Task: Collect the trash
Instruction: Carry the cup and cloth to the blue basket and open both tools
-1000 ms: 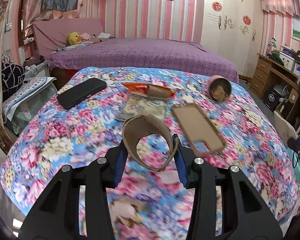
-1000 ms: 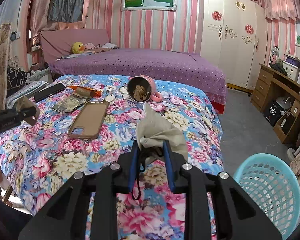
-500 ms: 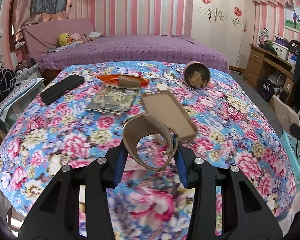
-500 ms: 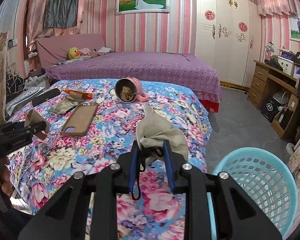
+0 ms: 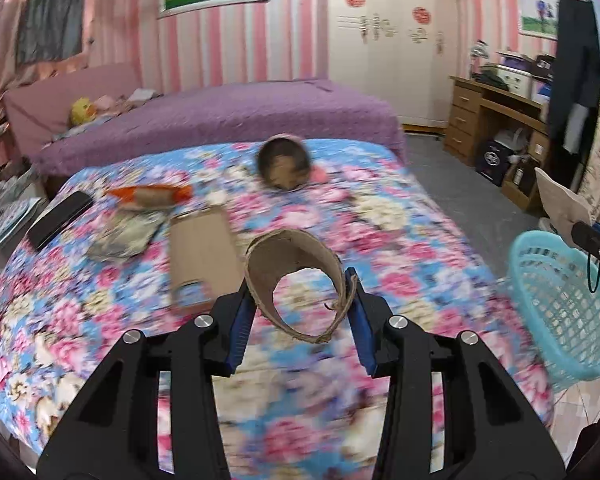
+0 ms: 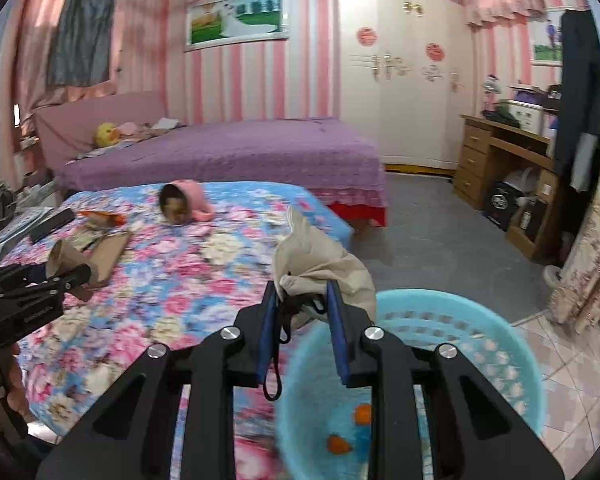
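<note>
- Both grippers have swung away from the flowered bedspread [image 5: 380, 216] toward the light-blue plastic mesh basket [image 6: 480, 344] since a second ago.
- The right gripper [image 6: 302, 312] now hangs over the basket's near rim, its fingers clamped on a crumpled beige cloth bag [image 6: 320, 264].
- The left gripper [image 5: 300, 300] sits left of the basket, above the bedspread, pinching a flattened brown cardboard ring [image 5: 296, 276].
- Two orange scraps [image 6: 340, 444] lie in the basket's bottom.

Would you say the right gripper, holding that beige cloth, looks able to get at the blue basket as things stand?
Probably yes: the right gripper, shut on the beige cloth, is at the blue basket rim, with nothing visibly blocking its open top.
</note>
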